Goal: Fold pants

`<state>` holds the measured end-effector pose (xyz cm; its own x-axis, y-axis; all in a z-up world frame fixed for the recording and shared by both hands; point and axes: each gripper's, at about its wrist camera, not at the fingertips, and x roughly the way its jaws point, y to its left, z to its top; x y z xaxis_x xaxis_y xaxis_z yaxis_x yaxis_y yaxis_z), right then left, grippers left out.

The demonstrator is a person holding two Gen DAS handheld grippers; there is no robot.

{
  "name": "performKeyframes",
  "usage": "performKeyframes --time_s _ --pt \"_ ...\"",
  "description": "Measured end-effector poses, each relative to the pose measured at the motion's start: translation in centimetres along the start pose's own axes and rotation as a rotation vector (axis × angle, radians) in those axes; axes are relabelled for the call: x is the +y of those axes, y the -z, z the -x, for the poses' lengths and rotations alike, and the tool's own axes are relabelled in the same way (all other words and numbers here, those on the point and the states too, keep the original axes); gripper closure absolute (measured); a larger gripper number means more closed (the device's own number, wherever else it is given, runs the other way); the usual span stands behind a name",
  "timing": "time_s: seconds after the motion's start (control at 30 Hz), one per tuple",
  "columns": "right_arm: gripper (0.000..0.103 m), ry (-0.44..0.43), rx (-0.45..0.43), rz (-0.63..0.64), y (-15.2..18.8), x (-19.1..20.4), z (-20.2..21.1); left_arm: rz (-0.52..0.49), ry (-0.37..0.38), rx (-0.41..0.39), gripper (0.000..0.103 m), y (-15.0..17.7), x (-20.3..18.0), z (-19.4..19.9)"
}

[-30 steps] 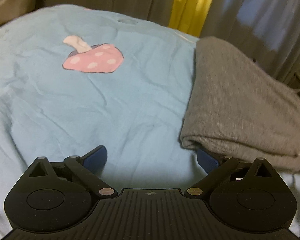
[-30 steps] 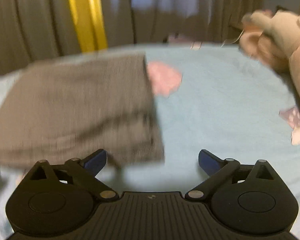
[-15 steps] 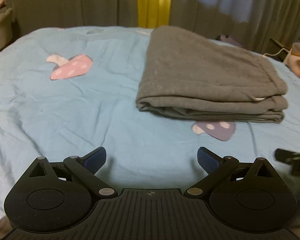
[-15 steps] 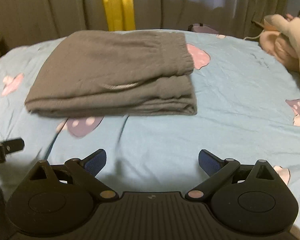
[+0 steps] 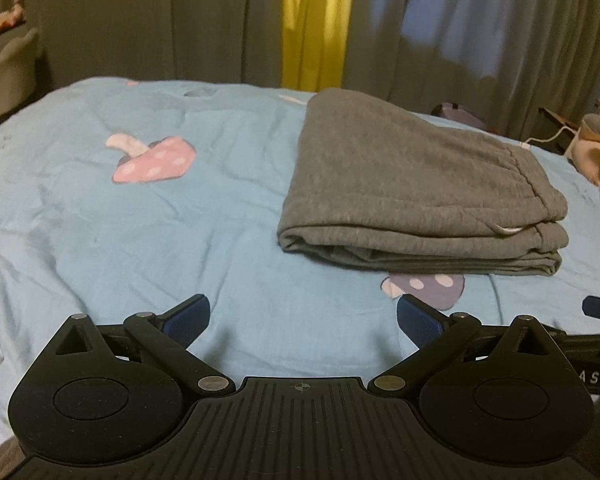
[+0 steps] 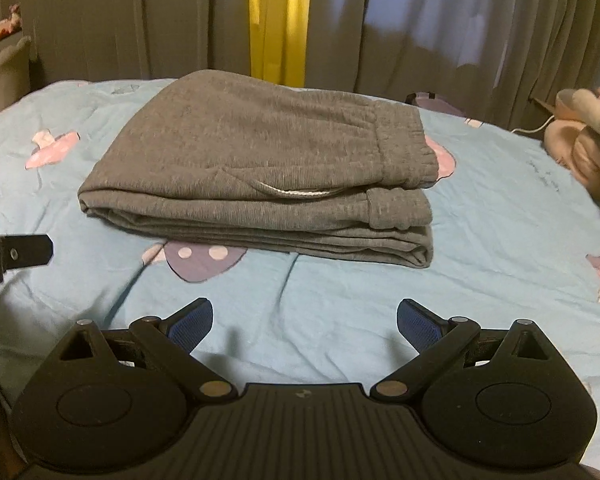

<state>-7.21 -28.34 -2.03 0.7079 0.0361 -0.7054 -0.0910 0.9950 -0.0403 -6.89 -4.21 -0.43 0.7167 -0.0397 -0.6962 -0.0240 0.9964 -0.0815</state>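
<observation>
Grey sweatpants [image 5: 412,184] lie folded into a thick rectangular stack on the light blue bedspread [image 5: 180,232], with the waistband and a white drawstring at the stack's right end. In the right wrist view the same pants [image 6: 260,164] sit straight ahead. My left gripper [image 5: 303,318] is open and holds nothing, hovering over bare sheet short of the stack and to its left. My right gripper [image 6: 305,320] is open too, with nothing between its fingers, a little way in front of the stack. A tip of the other gripper [image 6: 16,256] shows at the left edge of the right wrist view.
Pink mushroom prints [image 5: 152,160] and a purple one [image 6: 200,258] mark the bedspread. A plush toy [image 6: 584,148] lies at the bed's right side. Grey curtains with a yellow strip [image 5: 312,24] hang behind the bed. A padded chair [image 5: 4,76] stands at the far left.
Both grippers have drawn back from the pants and away from them. A second ago they were right at the stack's edge; now the whole folded stack is in view ahead.
</observation>
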Motion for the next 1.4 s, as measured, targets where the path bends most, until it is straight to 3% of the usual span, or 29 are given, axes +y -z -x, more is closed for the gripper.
performKeyframes --time_s 0.43,0.93,1.4 --pt "0.004 0.079 -0.019 -0.098 -1.6 -1.1 -2.3 -0.133 -0.055 0.069 0.000 -1.0 -2.0 -4.3" --pt "0.004 0.086 -0.038 -0.097 -2.1 -1.2 -3.2 -0.062 -0.033 0.107 0.000 -1.5 -1.1 -6.2" --pt "0.004 0.074 -0.053 -0.085 -2.1 -1.2 -3.0 -0.110 -0.041 0.108 0.000 -1.1 -1.9 -6.1"
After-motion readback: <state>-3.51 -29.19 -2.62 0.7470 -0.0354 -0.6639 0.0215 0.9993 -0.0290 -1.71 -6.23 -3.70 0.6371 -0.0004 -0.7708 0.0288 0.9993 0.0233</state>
